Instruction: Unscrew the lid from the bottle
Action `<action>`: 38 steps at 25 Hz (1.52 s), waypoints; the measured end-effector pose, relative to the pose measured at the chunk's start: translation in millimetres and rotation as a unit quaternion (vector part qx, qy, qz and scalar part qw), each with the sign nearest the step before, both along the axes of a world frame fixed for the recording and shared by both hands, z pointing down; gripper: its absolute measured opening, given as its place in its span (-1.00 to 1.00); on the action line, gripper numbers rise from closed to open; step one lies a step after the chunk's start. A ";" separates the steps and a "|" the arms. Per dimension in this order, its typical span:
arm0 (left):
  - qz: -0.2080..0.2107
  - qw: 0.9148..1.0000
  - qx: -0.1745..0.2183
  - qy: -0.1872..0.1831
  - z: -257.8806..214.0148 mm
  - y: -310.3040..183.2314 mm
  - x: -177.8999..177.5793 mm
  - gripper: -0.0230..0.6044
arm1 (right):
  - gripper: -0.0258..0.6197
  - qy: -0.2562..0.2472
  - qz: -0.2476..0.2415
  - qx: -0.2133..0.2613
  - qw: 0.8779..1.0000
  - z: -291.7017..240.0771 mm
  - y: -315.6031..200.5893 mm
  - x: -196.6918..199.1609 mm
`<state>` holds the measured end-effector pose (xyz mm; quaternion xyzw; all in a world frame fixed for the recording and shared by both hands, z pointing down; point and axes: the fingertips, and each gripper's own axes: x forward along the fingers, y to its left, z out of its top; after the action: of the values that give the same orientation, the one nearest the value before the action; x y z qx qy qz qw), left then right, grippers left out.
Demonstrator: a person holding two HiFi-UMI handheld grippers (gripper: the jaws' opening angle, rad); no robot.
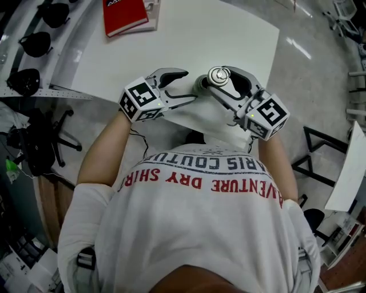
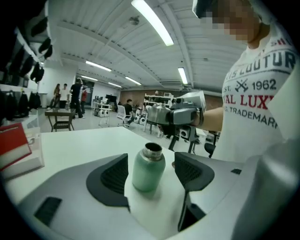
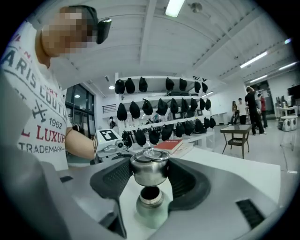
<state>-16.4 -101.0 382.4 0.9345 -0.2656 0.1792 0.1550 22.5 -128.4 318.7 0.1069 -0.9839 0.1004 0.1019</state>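
The lid (image 3: pixel 149 168) is clamped between the right gripper's (image 1: pixel 217 77) pads, just clear above the open mouth of the green bottle (image 2: pixel 147 168). The bottle stands on the white table (image 1: pixel 200 34), centre frame between the left gripper's (image 1: pixel 190 84) spread jaws, seemingly touched by neither pad. Both forearms angle in from the lower frame, the grippers facing each other.

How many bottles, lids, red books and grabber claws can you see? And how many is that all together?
Bottle: 1
Lid: 1
Red book: 1
Grippers: 2, the left gripper and the right gripper
Total: 5
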 end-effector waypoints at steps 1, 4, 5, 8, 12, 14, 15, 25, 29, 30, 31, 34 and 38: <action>-0.021 1.000 0.006 0.013 -12.8 0.0 -1.8 0.04 | -0.14 -0.005 0.016 0.001 1.000 -7.7 0.6 5.6; -0.075 0.995 0.028 0.054 -52.3 6.4 -6.4 -0.53 | -0.14 0.004 0.057 0.025 0.998 -24.3 9.6 18.7; -0.086 0.994 0.032 0.067 -64.6 11.6 -6.9 -0.60 | -0.14 0.002 0.065 0.030 0.997 -30.4 16.0 20.7; -0.111 0.989 0.037 0.093 -96.4 29.3 -4.8 -0.75 | -0.14 -0.008 0.096 0.034 0.995 -48.7 35.8 27.5; -0.142 0.981 0.052 0.119 -138.4 49.3 -5.6 -0.79 | -0.14 -0.022 0.130 0.042 0.990 -78.7 59.6 32.8; -0.165 0.978 0.052 0.114 -150.3 56.9 -10.3 -0.79 | -0.14 -0.043 0.135 0.047 0.989 -97.6 74.4 31.0; -0.170 0.978 0.055 0.110 -154.7 61.8 -11.3 -0.80 | -0.14 -0.053 0.137 0.053 0.988 -106.6 82.1 30.4; -0.149 0.977 0.113 0.101 -188.8 112.3 -5.2 -0.79 | -0.14 -0.087 0.164 0.079 0.979 -132.6 140.5 32.2; -0.143 0.977 0.122 0.098 -192.8 119.6 -9.6 -0.79 | -0.14 -0.090 0.177 0.079 0.977 -132.3 147.8 31.6; -0.142 0.977 0.123 0.097 -192.9 120.8 -10.1 -0.79 | -0.14 -0.090 0.180 0.080 0.976 -132.6 149.2 31.8; -0.142 0.977 0.122 0.097 -192.1 122.3 -10.1 -0.79 | -0.14 -0.089 0.182 0.080 0.976 -132.5 150.7 32.4; -0.139 0.979 0.118 0.096 -188.5 126.5 -6.8 -0.79 | -0.14 -0.089 0.190 0.076 0.975 -131.6 154.9 35.8; -0.130 0.980 0.122 0.091 -188.0 129.4 -2.8 -0.79 | -0.14 -0.082 0.198 0.079 0.973 -128.3 158.1 38.4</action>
<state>-19.2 28.4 194.5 0.9164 -0.3894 0.0381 0.0847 60.9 29.7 190.4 0.2990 -0.9529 0.0488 -0.0103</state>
